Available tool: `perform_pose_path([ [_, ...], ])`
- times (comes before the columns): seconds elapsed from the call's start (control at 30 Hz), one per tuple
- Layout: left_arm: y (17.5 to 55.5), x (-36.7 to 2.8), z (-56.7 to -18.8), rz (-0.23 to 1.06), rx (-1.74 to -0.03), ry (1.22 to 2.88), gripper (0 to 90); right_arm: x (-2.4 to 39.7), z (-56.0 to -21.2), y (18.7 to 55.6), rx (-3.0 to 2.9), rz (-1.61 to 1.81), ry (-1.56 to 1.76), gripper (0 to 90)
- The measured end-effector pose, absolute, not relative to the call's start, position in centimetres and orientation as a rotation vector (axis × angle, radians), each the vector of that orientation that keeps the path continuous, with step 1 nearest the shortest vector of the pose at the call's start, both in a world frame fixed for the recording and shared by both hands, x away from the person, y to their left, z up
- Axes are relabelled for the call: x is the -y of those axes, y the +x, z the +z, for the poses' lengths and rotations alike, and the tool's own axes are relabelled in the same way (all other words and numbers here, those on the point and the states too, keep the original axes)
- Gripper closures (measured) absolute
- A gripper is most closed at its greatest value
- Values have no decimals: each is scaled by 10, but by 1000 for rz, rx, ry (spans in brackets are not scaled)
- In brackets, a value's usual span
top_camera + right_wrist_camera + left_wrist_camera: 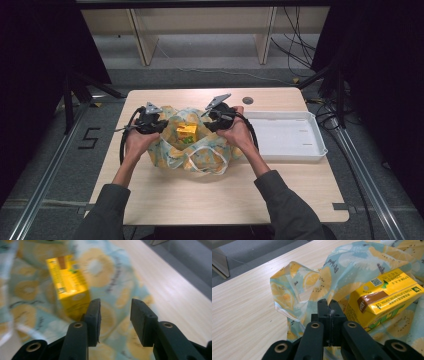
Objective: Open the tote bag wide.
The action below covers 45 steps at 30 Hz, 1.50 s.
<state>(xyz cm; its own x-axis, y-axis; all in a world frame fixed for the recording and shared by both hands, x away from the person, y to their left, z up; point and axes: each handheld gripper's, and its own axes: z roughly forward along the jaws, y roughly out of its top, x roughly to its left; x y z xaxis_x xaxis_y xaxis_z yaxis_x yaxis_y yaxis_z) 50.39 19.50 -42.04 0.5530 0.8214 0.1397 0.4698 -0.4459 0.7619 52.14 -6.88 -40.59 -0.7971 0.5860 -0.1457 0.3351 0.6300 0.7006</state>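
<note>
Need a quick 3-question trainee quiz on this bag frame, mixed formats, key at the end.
1. True or false: the right gripper has its jaws apart with nothing pinched between them.
2. The yellow carton lies: A) in the white tray B) in the open fruit-print bag C) on the bare table.
3. Fill in: the left gripper is shut on the bag's ____.

Key: 1 true; 2 B; 3 fabric, a thin fold near the rim.

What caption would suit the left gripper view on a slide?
Left gripper, jaws shut on the rim of a lemon-print bag, beside a yellow drink carton lying in it.
</note>
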Motion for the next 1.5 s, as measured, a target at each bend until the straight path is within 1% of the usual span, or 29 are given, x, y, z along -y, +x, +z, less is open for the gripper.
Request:
perform_pose_path([
  [0.1,508,-194,-421,654,-1042,2102,893,61,-416,519,-2533,910,711,567],
  [0.13,509,-194,-422,659,-1042,2105,893,59,-421,520,-2536,876,707,568],
  [0.17,510,-193,-424,658,-1039,2112,892,57,-424,521,-2541,864,714,587],
  [0.27,513,-194,-426,651,-1058,2108,890,51,-436,530,-2570,840,658,811],
  [0.3,513,-195,-427,648,-1063,2104,890,51,-439,533,-2549,850,668,860],
  [0.37,515,-196,-429,649,-1076,2109,891,49,-442,540,-2515,855,707,900],
  [0.6,516,-192,-441,658,-1092,2129,891,49,-446,551,-2503,804,761,900],
  [0.63,517,-193,-443,668,-1094,2133,891,47,-449,551,-2471,839,788,900],
  [0.8,515,-191,-453,645,-1093,2174,892,50,-452,553,-2559,794,748,900],
  [0.87,514,-193,-460,639,-1099,2184,892,51,-454,551,-2567,776,762,886],
  [1.0,510,-196,-475,605,-1132,2184,890,54,-459,546,-2595,755,764,829],
  [1.1,508,-198,-482,587,-1148,2192,886,55,-464,541,-2622,754,825,781],
  [1.13,508,-198,-484,588,-1150,2186,884,56,-465,540,-2621,746,790,772],
  [1.23,507,-199,-487,586,-1147,2173,870,58,-465,536,-2613,769,798,692],
  [1.27,506,-199,-486,571,-1147,2189,856,60,-464,534,-2614,792,812,655],
  [1.3,504,-199,-486,569,-1152,2174,848,61,-461,531,-2603,812,816,633],
  [1.33,504,-200,-483,569,-1134,2197,836,63,-456,528,-2598,842,803,616],
  [1.43,501,-202,-477,561,-1131,2176,763,72,-437,517,-2557,957,821,537],
  [1.47,499,-203,-474,564,-1132,2165,737,77,-429,513,-2544,979,828,518],
  [1.5,496,-203,-471,556,-1155,2147,706,81,-422,511,-2524,1006,816,519],
])
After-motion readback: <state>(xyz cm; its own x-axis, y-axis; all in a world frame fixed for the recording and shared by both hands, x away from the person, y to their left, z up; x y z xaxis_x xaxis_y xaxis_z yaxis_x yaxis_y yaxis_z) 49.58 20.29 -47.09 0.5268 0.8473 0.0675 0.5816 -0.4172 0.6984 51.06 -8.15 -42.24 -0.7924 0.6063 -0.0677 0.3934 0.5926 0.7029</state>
